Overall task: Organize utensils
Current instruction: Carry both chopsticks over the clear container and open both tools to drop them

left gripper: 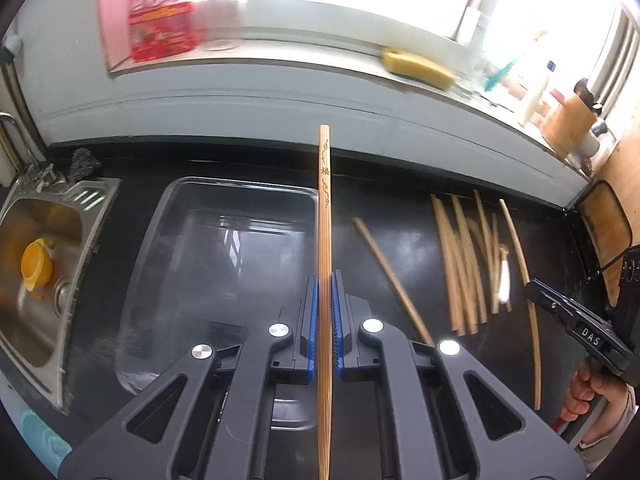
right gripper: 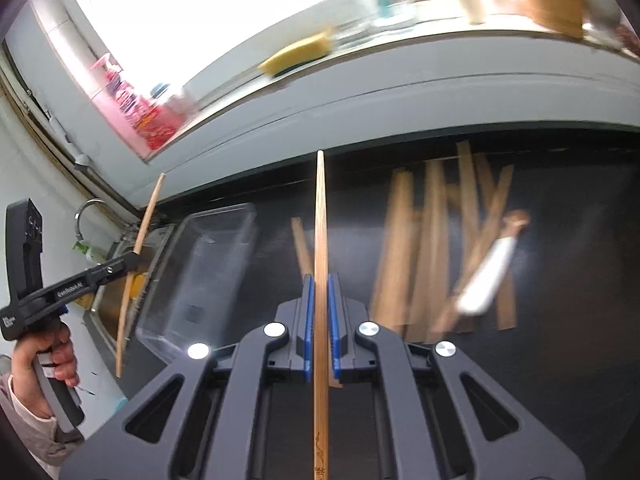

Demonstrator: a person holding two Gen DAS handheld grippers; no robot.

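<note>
Chopsticks of pale bamboo are what everything turns on. From the left wrist view, the left gripper (left gripper: pixel 325 312) is clamped tight on one long bamboo chopstick (left gripper: pixel 324 216), its carved end pointing away. Just ahead and left of those tongs sits the clear rectangular plastic container (left gripper: pixel 224 208), which looks empty (glare makes it hard to be certain). Right of the tongs lies one stray chopstick (left gripper: pixel 390 276), then a loose pile of bamboo chopsticks (left gripper: pixel 466 264) on the black countertop (left gripper: pixel 400 208).

From the right wrist view, the right gripper (right gripper: pixel 319 320) is likewise closed on a second bamboo chopstick (right gripper: pixel 319 240), container ahead-left, blurred pile to the right.

I judge sorting barely begun.
</note>
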